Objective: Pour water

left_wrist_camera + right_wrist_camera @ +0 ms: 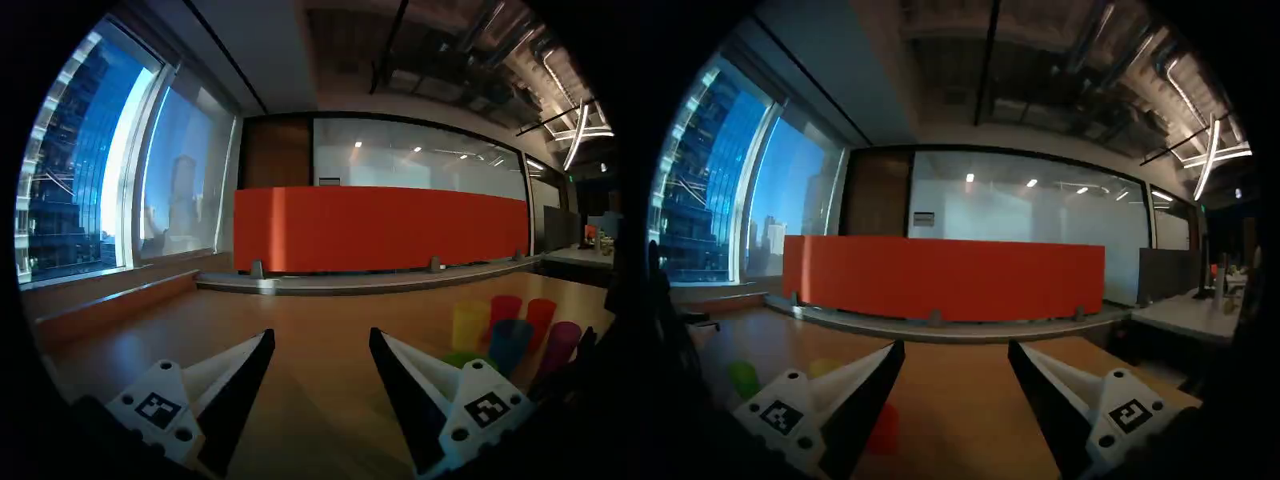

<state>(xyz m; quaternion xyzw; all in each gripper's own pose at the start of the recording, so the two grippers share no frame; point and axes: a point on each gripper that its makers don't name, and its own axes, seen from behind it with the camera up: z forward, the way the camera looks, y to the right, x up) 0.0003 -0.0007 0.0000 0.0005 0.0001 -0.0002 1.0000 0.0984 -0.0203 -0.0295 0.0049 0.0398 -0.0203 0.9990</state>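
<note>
**Hovering empty, cups off to one side**

Both the left gripper [320, 332] and right gripper [956, 345] are spread wide, holding nothing. Cups [510, 342] stand upright on the table [320, 416] between them: rightward of left, leftward of right.
</note>
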